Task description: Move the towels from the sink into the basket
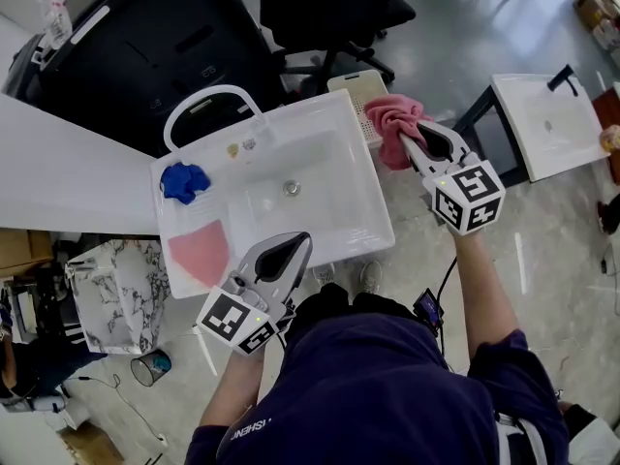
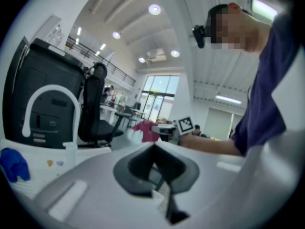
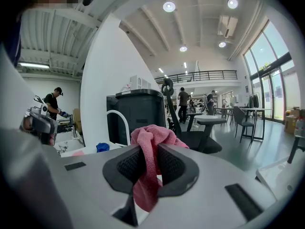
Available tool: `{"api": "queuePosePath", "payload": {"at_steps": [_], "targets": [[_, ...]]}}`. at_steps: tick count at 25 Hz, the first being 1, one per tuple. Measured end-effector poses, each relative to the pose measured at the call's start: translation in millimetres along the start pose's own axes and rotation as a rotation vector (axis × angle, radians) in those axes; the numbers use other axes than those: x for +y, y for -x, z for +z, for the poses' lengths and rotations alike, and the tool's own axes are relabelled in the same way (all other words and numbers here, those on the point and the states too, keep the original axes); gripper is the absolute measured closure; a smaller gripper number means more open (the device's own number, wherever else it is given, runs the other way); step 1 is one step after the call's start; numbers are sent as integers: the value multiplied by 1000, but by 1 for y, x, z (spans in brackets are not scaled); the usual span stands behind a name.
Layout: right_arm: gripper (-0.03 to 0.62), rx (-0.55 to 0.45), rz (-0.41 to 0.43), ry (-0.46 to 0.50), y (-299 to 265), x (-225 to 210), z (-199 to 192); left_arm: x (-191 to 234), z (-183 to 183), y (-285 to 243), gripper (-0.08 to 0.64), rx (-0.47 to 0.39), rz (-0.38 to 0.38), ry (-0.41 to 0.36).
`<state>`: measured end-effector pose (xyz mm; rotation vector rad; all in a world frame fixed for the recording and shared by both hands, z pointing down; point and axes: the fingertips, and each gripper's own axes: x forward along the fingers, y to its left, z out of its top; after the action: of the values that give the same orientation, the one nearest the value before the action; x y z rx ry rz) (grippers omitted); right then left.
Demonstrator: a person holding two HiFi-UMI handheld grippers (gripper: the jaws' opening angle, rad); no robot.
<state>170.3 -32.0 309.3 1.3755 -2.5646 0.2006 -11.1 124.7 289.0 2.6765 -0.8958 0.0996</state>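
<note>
Gripping a dark pink towel (image 1: 390,124), the right gripper (image 1: 407,145) was up at the far right corner of the sink (image 1: 380,223). In the right gripper view its fingers (image 3: 127,168) were clamped on that towel (image 3: 153,138). The cloth bunched in a lump above the pads, and a tail hung down between them. From the head view the towel sat right by the cream perforated basket (image 1: 351,89) and overlapped its right edge. Whether it hung squarely over the basket, I couldn't tell.

Down at the near side, the left gripper (image 1: 299,242) pointed in over the front rim of the sink. Its own view showed the jaws together with nothing between them, tips meeting in a point (image 2: 153,146).

Two towels were left at the sink. A blue towel (image 1: 184,182) lay crumpled on the left side near the foot of the white arched faucet (image 1: 207,94). It showed up again at the left edge of the left gripper view (image 2: 13,164). A pale pink towel (image 1: 201,252) lay spread flat at the sink's front left corner, just ahead of the left gripper's marker cube. The basin itself was bare white around the drain (image 1: 292,189).

A black office chair (image 1: 334,8) stood beyond the basket.
</note>
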Motion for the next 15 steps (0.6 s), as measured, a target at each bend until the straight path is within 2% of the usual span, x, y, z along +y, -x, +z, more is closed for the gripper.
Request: {"api": "queuePosePath", "payload": {"at_steps": [9,15], "targets": [[528,20,-112,5,-28,0,15,53,10,11,558,20,-102,-36],[528,32,-147,-11,-45,-7,14,71,15,14,558,25,-126,-32]]}}
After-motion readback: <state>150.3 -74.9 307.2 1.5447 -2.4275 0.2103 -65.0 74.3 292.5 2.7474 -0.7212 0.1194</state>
